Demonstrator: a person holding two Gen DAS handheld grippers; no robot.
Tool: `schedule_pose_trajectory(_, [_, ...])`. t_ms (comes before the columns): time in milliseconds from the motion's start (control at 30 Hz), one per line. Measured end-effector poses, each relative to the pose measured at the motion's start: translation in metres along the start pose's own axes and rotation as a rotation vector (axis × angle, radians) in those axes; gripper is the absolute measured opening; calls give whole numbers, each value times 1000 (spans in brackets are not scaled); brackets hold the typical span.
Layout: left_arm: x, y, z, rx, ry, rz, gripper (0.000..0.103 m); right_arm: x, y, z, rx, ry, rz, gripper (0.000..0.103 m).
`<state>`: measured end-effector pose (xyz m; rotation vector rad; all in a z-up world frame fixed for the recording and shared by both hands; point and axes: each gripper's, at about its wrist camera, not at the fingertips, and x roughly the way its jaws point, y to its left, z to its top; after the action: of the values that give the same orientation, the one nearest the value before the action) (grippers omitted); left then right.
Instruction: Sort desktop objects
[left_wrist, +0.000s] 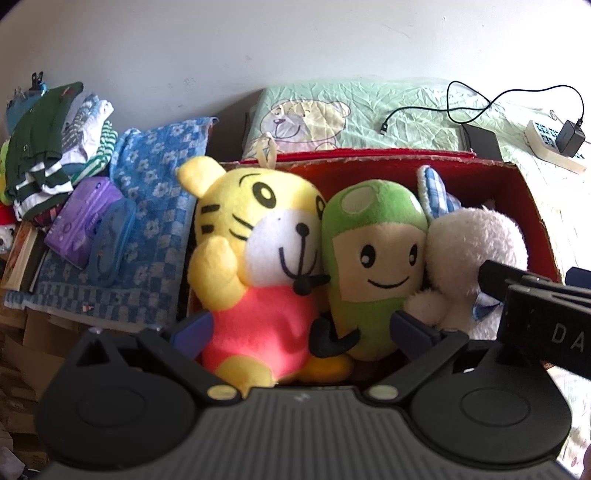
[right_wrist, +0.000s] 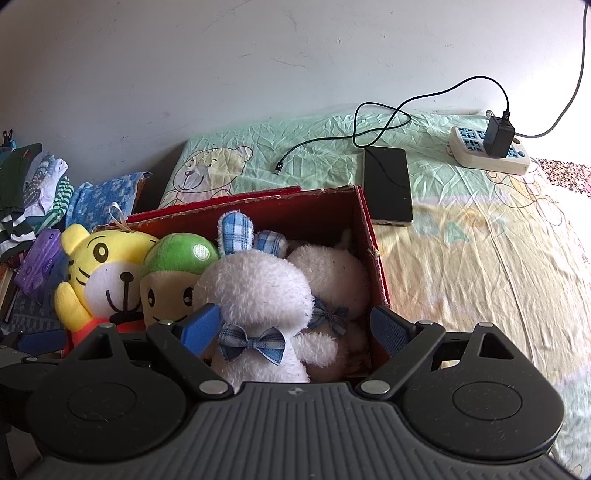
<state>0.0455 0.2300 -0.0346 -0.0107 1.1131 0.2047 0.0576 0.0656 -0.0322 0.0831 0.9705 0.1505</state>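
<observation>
A red cardboard box (left_wrist: 369, 157) (right_wrist: 364, 221) on the bed holds several plush toys standing side by side. A yellow tiger in a pink shirt (left_wrist: 255, 258) (right_wrist: 99, 273) stands at the left, and a green smiling toy (left_wrist: 373, 258) (right_wrist: 173, 273) is in the middle. At the right is a white rabbit with blue plaid ears and bow (left_wrist: 476, 243) (right_wrist: 255, 291). Another white plush (right_wrist: 332, 273) lies behind the rabbit. My left gripper (left_wrist: 301, 328) is open, its pads either side of the tiger and green toy. My right gripper (right_wrist: 295, 326) is open around the rabbit.
A phone (right_wrist: 388, 184), a black charger cable (right_wrist: 369, 125) and a power strip (right_wrist: 487, 155) lie on the green bear-print sheet (right_wrist: 461, 258). Left of the box are a blue towel (left_wrist: 155, 184), a purple pack (left_wrist: 81, 218), a blue case (left_wrist: 110, 243) and folded clothes (left_wrist: 48, 147).
</observation>
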Motion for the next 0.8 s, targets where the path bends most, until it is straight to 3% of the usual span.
schedule_pose_trajectory(800, [-1, 1, -1, 2, -20, 12, 102, 0, 6, -1, -12, -1, 3, 91])
